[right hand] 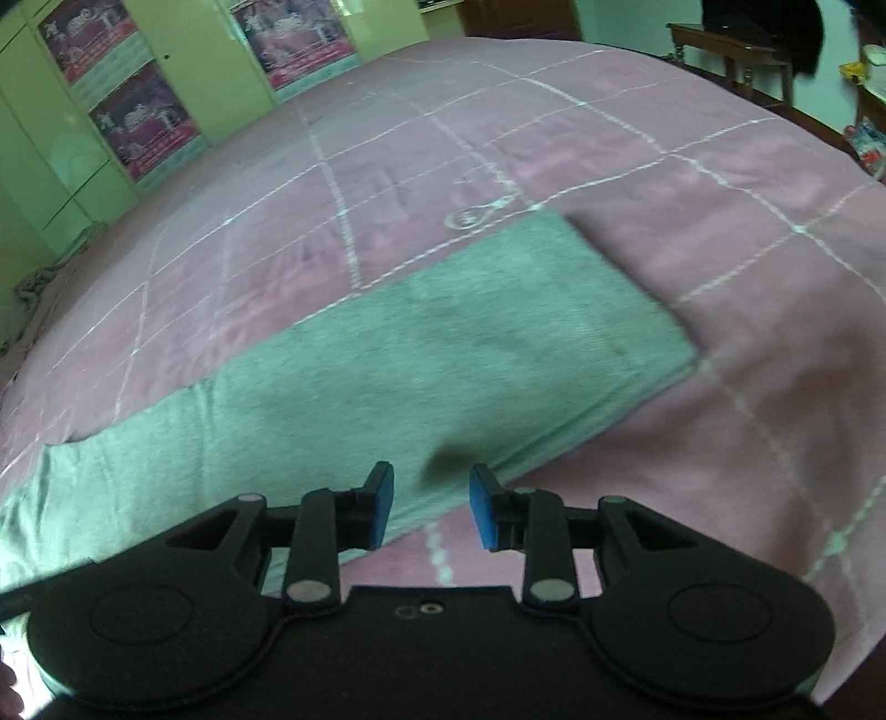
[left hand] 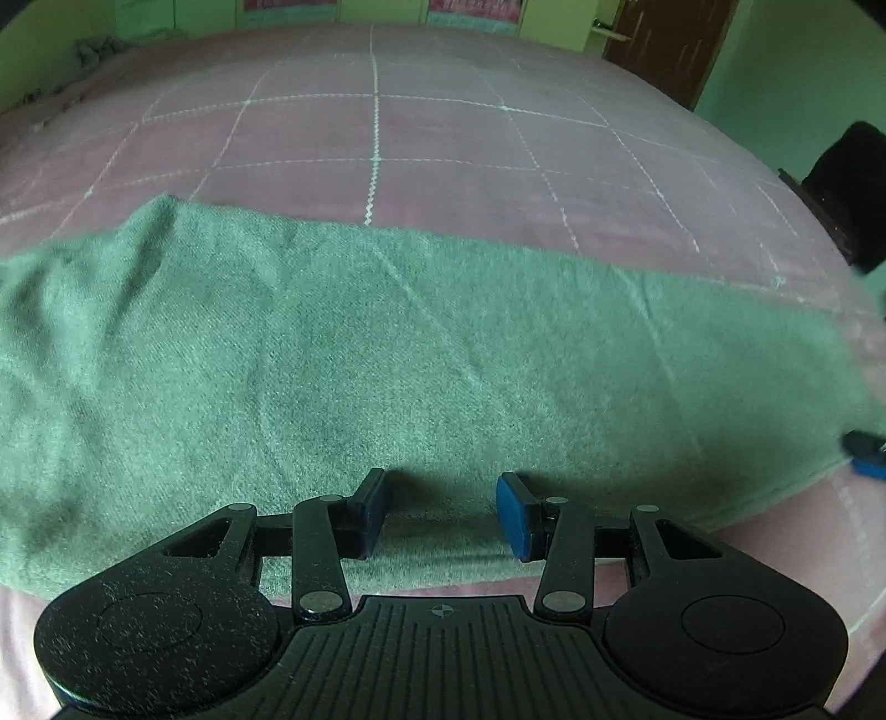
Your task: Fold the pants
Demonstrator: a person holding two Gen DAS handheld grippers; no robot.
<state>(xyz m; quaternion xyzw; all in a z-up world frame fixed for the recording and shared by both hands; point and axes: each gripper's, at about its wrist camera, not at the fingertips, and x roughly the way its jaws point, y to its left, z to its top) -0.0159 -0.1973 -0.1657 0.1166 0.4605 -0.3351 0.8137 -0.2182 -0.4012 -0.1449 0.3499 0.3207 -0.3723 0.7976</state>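
Note:
The grey-green pants (left hand: 354,354) lie flat on the pink bed as a long band running left to right, with a few creases. My left gripper (left hand: 440,512) is open and empty, just above the near edge of the pants. In the right wrist view the pants (right hand: 421,354) stretch from lower left to a square end at upper right. My right gripper (right hand: 432,507) is open and empty over the pants' near edge. A blue fingertip of the right gripper (left hand: 866,454) shows at the far right of the left wrist view.
The pink bedspread (left hand: 387,138) with a white grid pattern covers the whole bed (right hand: 720,249). Green wardrobes with posters (right hand: 127,105) stand behind it. A brown door (left hand: 670,44) and a wooden table (right hand: 731,50) are at the far right.

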